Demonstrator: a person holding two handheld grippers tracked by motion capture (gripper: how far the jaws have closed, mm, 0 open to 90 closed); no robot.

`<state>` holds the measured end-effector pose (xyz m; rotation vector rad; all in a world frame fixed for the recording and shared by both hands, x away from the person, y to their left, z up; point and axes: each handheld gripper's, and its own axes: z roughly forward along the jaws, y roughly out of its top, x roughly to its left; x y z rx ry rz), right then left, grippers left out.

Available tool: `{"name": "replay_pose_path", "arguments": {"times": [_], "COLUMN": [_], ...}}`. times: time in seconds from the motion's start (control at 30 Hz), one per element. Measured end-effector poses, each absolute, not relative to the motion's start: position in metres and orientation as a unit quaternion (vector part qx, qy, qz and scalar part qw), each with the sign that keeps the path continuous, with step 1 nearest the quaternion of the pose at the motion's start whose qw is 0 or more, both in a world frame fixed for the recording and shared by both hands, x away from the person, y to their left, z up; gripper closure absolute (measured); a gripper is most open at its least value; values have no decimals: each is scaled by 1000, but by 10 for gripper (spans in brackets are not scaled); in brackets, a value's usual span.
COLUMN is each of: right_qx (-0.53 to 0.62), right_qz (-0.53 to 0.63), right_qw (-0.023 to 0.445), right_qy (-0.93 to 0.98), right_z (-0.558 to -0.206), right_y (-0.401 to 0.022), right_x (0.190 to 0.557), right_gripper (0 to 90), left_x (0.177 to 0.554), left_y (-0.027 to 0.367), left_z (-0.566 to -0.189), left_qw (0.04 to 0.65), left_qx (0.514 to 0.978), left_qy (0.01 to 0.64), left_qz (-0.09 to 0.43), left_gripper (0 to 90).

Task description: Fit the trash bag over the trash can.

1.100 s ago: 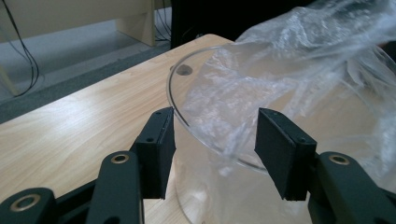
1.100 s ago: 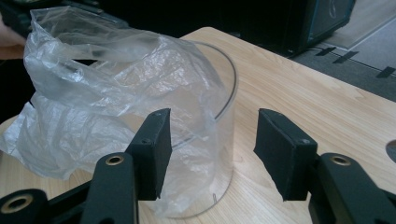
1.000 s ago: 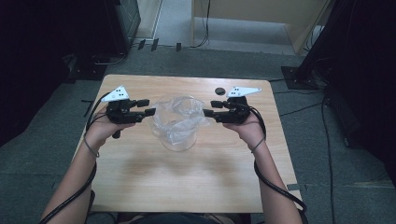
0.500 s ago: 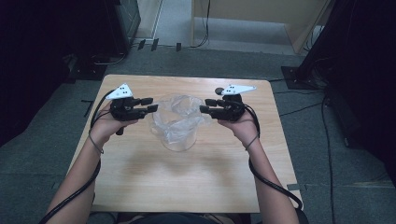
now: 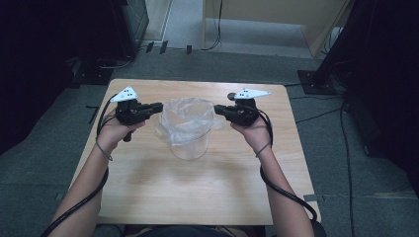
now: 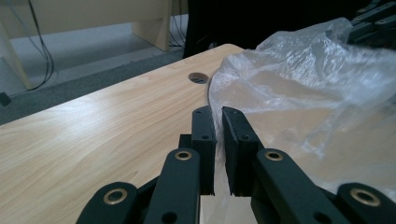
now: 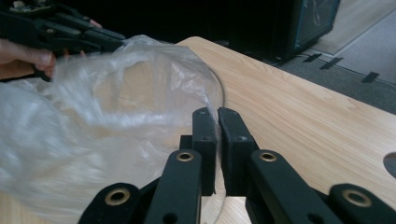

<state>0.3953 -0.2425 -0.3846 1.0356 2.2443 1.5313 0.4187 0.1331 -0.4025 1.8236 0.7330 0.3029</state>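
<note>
A: From the high view, the clear container [image 5: 188, 143] stands mid-bench [image 5: 148, 192], lined with a thin plastic bag [image 5: 185, 117] whose mouth folds out over the rim. The left gripper [image 5: 157, 105] is at its 9 o'clock, the right gripper [image 5: 218, 109] at its 3 o'clock.

B: Opposite sides make sense: pulling both ways would probably stretch the bag's mouth evenly over the rim.

A: In the left gripper view, the jaws have just been closing and now stand nearly together, a sliver of the bag's edge [image 6: 218, 122] pinched between them. The container's rim curves just beyond.

B: So it's gripping film, not the container. And the round hole [image 6: 198, 78] in the bench sits at 12 o'clock, past the jaws.

A: In the right gripper view, it's the same: jaws just drawn together, clamped on the bag's edge [image 7: 214, 109] where it drapes the rim. The left gripper [image 7: 60, 32] appears at 10 o'clock across the bag.

B: Both grips sit low at the hem, likely so the film doesn't tear.
</note>
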Motion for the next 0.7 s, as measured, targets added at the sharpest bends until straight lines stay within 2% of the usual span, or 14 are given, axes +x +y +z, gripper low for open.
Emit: {"name": "replay_pose_path", "arguments": {"times": [0.3,0.47,0.7], "right_qx": [360,353,343], "right_qz": [502,497,493], "right_qw": [115,114,100], "right_qy": [778,785,793], "right_z": [-400,-401,-398], "right_y": [-237,-237,-241], "right_x": [400,399,392], "right_gripper": [849,875,861], "left_x": [421,419,412], "left_y": [129,130,135], "left_z": [-411,-412,-410], "left_qw": [536,534,533], "left_qx": [771,775,783], "left_qy": [316,317,305], "left_qz": [134,120,101], "left_gripper": [806,825,795]}}
